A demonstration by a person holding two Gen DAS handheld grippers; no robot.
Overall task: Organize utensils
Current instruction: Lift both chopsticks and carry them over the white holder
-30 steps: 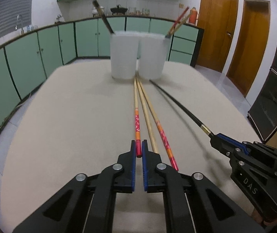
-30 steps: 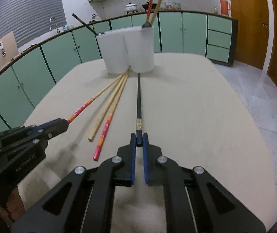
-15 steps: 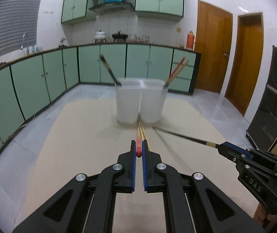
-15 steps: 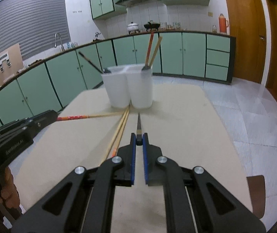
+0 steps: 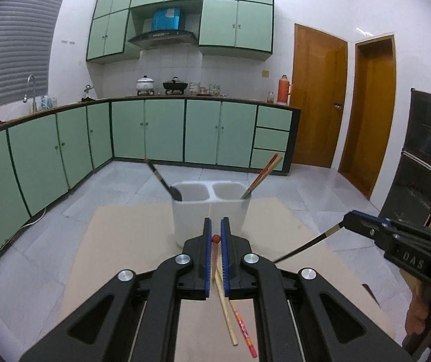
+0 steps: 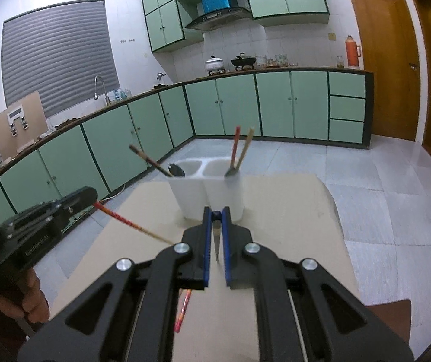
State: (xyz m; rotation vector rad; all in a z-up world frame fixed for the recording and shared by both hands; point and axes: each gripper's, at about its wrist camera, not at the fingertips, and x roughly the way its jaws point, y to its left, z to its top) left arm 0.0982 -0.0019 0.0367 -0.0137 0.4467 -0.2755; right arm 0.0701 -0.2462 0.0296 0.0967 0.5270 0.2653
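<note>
My left gripper (image 5: 215, 230) is shut on a red-ended chopstick (image 5: 215, 238), which hangs tip down above the table; the right wrist view shows the same chopstick (image 6: 125, 220) slanting from that gripper. My right gripper (image 6: 216, 214) is shut on a black chopstick (image 6: 216, 241), also seen in the left wrist view (image 5: 306, 246). A white two-compartment holder (image 5: 211, 211) stands ahead. Its left cup holds a dark utensil (image 5: 162, 181); its right cup holds two chopsticks (image 5: 263, 175). Two more chopsticks (image 5: 236, 322) lie on the table.
The beige table (image 5: 125, 256) has a far edge just behind the holder and a rounded right corner (image 6: 330, 199). Green kitchen cabinets (image 5: 155, 132) and tiled floor lie beyond. Wooden doors (image 5: 318, 96) stand at the right.
Both grippers have lifted their chopsticks off the table and tilted them steeply, tips down. The view has risen, and the holder now sits lower and closer ahead.
</note>
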